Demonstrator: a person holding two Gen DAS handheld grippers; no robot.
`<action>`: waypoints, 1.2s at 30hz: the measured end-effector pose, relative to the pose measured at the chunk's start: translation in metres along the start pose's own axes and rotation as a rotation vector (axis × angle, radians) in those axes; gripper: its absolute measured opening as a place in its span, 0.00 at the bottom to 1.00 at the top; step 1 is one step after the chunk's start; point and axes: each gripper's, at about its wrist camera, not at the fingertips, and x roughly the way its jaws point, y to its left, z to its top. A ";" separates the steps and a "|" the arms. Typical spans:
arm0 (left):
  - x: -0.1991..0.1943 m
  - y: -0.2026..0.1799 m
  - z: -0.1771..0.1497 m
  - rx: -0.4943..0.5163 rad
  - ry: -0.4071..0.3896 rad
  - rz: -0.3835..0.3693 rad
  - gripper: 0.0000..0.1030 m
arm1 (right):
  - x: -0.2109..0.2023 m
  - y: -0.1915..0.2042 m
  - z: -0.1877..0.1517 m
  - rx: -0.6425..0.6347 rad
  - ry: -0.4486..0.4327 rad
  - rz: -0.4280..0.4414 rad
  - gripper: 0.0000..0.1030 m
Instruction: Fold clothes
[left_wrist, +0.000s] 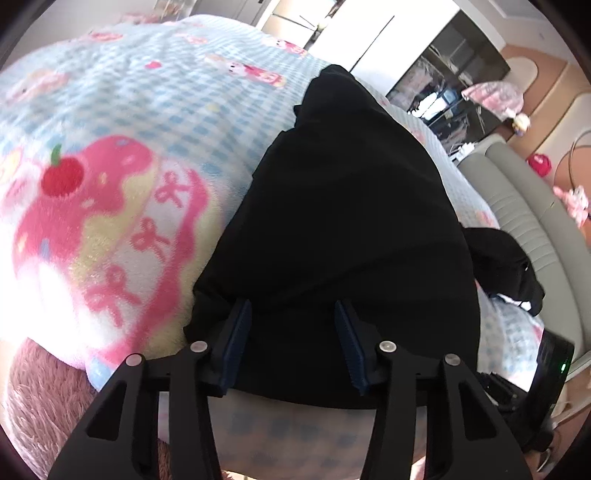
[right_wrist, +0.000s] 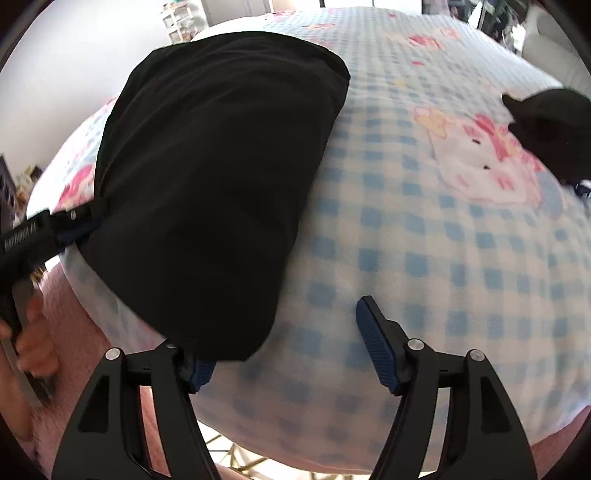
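Observation:
A black garment lies stretched out on a blue-checked blanket with pink cartoon prints. My left gripper is open, its two blue-padded fingers over the garment's near edge. In the right wrist view the same garment lies at the left. My right gripper is open; its left finger is partly hidden under the garment's near corner, its right finger is over bare blanket. The left gripper shows at the garment's left edge.
A second black garment lies at the blanket's right edge, also in the right wrist view. A grey padded bed frame runs along the right. A pink fluffy rug lies below the blanket edge. Shelves and furniture stand beyond.

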 end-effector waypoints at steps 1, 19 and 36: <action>-0.001 0.003 0.000 -0.008 -0.001 -0.008 0.46 | -0.005 -0.002 -0.002 0.004 -0.001 0.006 0.72; -0.018 0.028 -0.004 -0.092 -0.023 -0.062 0.41 | 0.003 -0.017 0.005 0.057 0.043 0.075 0.83; 0.029 -0.066 0.119 0.268 -0.081 -0.042 0.54 | 0.002 -0.013 0.126 0.081 -0.140 0.143 0.81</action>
